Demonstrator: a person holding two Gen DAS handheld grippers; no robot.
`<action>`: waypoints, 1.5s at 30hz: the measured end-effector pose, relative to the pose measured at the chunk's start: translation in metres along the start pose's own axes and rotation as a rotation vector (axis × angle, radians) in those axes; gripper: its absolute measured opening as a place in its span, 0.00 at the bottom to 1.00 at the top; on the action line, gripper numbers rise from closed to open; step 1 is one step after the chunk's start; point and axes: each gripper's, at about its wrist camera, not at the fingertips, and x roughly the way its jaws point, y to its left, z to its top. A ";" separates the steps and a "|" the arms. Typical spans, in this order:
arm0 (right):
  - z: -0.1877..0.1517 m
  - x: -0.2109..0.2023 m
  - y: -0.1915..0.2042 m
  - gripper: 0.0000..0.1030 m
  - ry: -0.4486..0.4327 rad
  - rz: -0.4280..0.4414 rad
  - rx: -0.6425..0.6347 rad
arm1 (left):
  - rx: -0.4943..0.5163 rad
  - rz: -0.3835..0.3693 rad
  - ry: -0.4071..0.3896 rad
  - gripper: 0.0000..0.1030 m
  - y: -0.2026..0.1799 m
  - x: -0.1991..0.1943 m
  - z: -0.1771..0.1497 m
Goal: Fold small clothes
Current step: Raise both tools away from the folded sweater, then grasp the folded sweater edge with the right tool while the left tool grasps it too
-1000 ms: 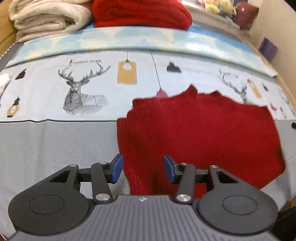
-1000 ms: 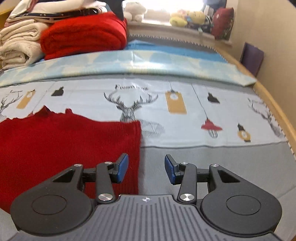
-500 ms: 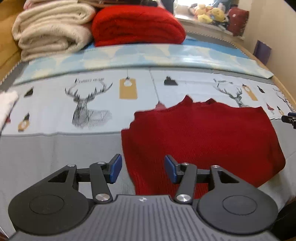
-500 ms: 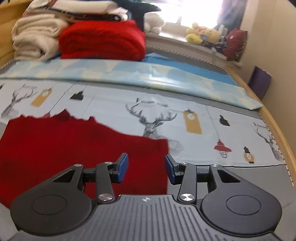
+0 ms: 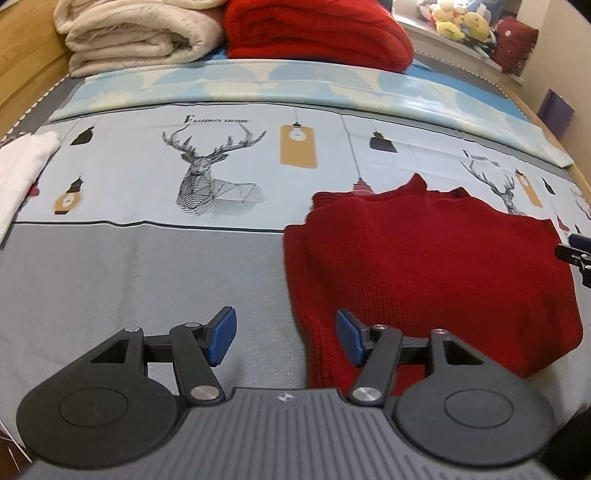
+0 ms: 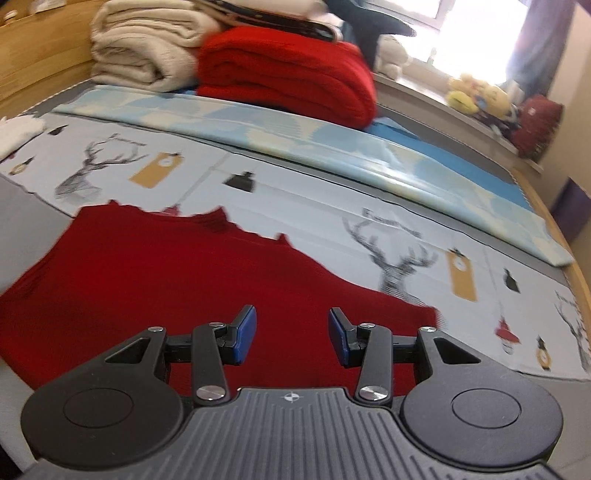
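Note:
A small red knit sweater (image 5: 424, 258) lies flat on the bed with its sleeves folded in and its neck toward the far side. My left gripper (image 5: 282, 338) is open and empty above the sweater's near left edge. In the right wrist view the sweater (image 6: 155, 280) fills the left and middle. My right gripper (image 6: 291, 338) is open and empty above its near right part. The right gripper's tip (image 5: 576, 253) shows at the right edge of the left wrist view.
The bed has a grey sheet (image 5: 129, 288) and a deer-print cover (image 5: 207, 173). Folded cream blankets (image 5: 136, 33) and a folded red blanket (image 5: 317, 33) are stacked at the back. White cloth (image 5: 18, 173) lies at the left edge. A wooden rail (image 6: 576, 266) runs on the right.
Both grippers have pulled back and risen. The right gripper has swung left over the sweater's right part. The left gripper has shifted left. Both stayed open.

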 end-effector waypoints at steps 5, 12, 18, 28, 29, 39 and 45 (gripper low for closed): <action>0.010 0.010 0.021 0.07 0.020 0.101 0.088 | -0.030 0.010 0.004 0.65 0.013 -0.002 -0.002; 0.016 0.018 0.082 0.14 -0.001 0.157 -0.075 | -0.051 0.020 0.013 0.65 0.022 -0.001 -0.002; 0.006 0.018 0.150 0.32 -0.024 0.229 -0.321 | -0.068 0.030 0.025 0.65 0.030 0.002 -0.001; -0.037 0.010 0.243 0.56 -0.060 0.434 -0.635 | -0.087 0.035 0.029 0.67 0.044 0.002 -0.001; -0.042 0.010 0.250 0.60 -0.059 0.443 -0.656 | -0.090 0.035 0.029 0.67 0.045 0.002 -0.001; -0.066 0.030 0.285 0.75 -0.074 0.346 -0.818 | -0.083 0.029 0.036 0.68 0.041 0.006 0.003; -0.056 0.030 0.273 0.24 -0.079 0.378 -0.785 | -0.130 -0.012 0.046 0.71 0.031 0.015 0.017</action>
